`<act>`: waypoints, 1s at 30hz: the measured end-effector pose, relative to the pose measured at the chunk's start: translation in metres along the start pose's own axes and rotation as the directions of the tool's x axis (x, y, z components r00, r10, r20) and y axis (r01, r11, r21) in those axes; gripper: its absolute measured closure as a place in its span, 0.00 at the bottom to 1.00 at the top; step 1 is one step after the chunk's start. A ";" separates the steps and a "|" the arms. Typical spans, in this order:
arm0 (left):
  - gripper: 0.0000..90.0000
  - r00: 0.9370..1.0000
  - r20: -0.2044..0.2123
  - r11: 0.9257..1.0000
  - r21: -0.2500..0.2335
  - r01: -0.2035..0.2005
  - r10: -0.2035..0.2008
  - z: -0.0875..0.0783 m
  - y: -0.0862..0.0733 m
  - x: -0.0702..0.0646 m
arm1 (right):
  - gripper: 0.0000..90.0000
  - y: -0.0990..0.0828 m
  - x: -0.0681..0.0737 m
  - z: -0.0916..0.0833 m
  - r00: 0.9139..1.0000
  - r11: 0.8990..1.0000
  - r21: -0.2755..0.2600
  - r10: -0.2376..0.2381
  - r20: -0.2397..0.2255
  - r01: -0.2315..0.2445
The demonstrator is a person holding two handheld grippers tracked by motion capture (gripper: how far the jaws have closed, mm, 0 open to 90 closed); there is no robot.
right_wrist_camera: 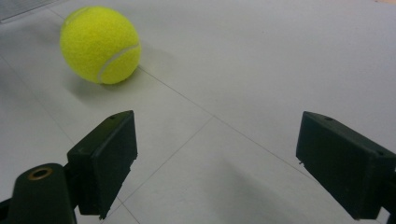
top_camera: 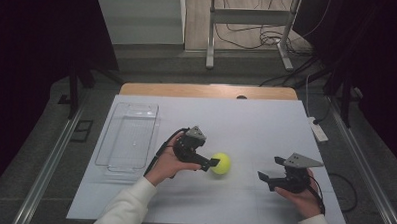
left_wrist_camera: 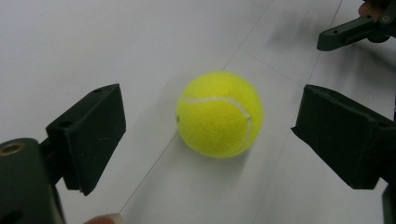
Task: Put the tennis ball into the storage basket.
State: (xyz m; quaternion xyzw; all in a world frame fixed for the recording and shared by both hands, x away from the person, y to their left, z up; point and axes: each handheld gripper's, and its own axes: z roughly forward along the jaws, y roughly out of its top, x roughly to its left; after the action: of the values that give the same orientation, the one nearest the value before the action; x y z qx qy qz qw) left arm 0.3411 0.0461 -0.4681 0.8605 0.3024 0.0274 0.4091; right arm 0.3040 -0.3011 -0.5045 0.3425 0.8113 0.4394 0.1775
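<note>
High view: left claw (top_camera: 210, 162) overlaps ball (top_camera: 221, 163).

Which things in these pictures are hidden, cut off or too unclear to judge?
- Tennis ball: its underside is hidden by the ball itself in the left gripper view.
- Clear tray: too small and transparent in the high view to tell what, if anything, lies inside.
- Right hand-held gripper: cut off by the top right edge of the left gripper view.
- Floor cables: dim, ends untraceable.
</note>
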 end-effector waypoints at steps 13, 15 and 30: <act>0.10 1.000 0.015 1.000 0.022 -0.004 0.004 0.013 0.004 -0.001 | 0.15 0.000 -0.001 0.000 1.000 1.000 0.005 -0.002 0.005 0.002; 0.10 1.000 0.018 1.000 0.025 -0.003 0.002 0.015 0.005 -0.001 | 0.15 0.000 -0.001 0.000 1.000 1.000 0.007 0.000 0.005 0.000; 0.09 0.999 0.032 0.998 0.067 -0.010 0.007 0.037 0.006 -0.003 | 0.15 0.000 -0.001 0.000 1.000 1.000 0.010 -0.004 0.003 0.004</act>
State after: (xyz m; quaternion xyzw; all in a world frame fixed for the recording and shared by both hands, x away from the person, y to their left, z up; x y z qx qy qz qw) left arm 0.3525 0.0163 -0.4877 0.8753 0.2928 0.0051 0.3847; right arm 0.3046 -0.3017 -0.5047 0.3426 0.8138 0.4344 0.1778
